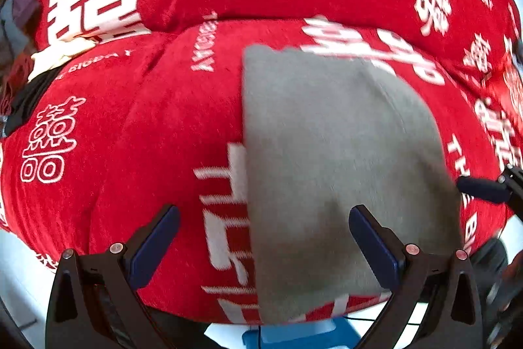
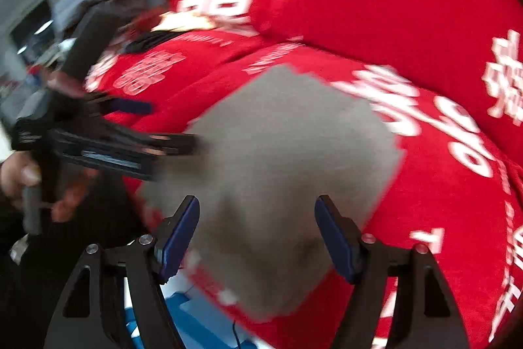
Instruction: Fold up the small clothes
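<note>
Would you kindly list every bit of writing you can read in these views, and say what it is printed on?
"THE BIGDAY": white print on the red cover, far right.
"BIGDAY": same cover, left, partly cut off.
"HAPPY W...": top left, cut off.
Large white Chinese characters: too distorted to read.
Grey cloth: no text.
Right wrist view: too blurred to read.

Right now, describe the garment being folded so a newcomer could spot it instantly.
Find the big red blanket printed with white characters and English lettering that fills both wrist views. On its near part lies the grey cloth, flat with straight edges, under the open left gripper and right gripper. It is the only plain, unprinted fabric on the blanket.
</note>
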A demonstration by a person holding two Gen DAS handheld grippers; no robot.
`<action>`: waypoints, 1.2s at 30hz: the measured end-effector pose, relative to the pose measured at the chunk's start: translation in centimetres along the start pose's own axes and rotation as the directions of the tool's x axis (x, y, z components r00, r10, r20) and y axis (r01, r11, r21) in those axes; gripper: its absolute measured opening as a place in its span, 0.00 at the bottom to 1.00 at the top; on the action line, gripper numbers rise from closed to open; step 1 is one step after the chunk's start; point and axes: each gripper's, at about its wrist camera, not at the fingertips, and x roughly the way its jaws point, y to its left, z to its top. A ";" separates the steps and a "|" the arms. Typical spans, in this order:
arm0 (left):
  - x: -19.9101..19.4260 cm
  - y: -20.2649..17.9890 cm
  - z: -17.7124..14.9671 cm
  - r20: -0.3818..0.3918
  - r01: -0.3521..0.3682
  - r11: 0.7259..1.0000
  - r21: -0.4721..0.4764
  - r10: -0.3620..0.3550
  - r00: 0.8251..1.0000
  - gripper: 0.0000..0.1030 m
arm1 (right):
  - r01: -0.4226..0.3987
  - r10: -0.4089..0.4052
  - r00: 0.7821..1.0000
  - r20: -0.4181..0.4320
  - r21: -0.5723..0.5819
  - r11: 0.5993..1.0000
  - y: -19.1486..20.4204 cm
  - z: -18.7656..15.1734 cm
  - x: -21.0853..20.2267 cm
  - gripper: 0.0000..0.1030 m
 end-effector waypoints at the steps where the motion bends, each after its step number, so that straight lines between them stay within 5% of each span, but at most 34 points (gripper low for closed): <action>1: 0.5 -0.1 -0.3 -0.019 -0.004 1.000 0.002 0.004 1.000 1.00 | -0.011 0.010 1.000 -0.011 -0.013 1.000 0.6 -0.5 0.3 0.74; 5: 1.6 0.4 -1.2 -0.061 0.004 1.000 -0.026 -0.006 0.998 1.00 | 0.032 -0.034 0.994 -0.102 -0.017 0.999 0.9 -2.7 3.1 0.74; 10: 1.6 0.7 -1.7 -0.069 0.007 0.999 -0.037 -0.010 0.998 1.00 | -0.013 0.020 0.996 -0.087 0.084 0.996 -1.4 -4.7 2.3 0.74; 13: 0.7 0.1 -1.8 -0.047 -0.013 1.000 -0.017 0.012 0.999 1.00 | 0.058 -0.047 0.992 -0.120 0.092 0.994 -1.1 -4.7 1.2 0.74; 20: 0.9 -0.7 -1.4 -0.053 -0.047 0.999 0.000 0.047 0.997 1.00 | 0.033 -0.031 0.999 -0.017 0.110 0.993 0.0 -2.9 -0.5 0.76; 27: 2.0 0.2 -2.1 -0.090 -0.036 0.998 -0.042 0.032 0.995 1.00 | 0.119 -0.098 0.979 -0.180 0.104 0.987 0.0 -4.7 4.3 0.77; 36: 1.9 -0.4 -2.3 -0.082 -0.070 0.997 -0.019 0.068 0.994 1.00 | 0.149 -0.145 0.988 -0.047 0.108 0.983 -1.1 -1.6 1.2 0.77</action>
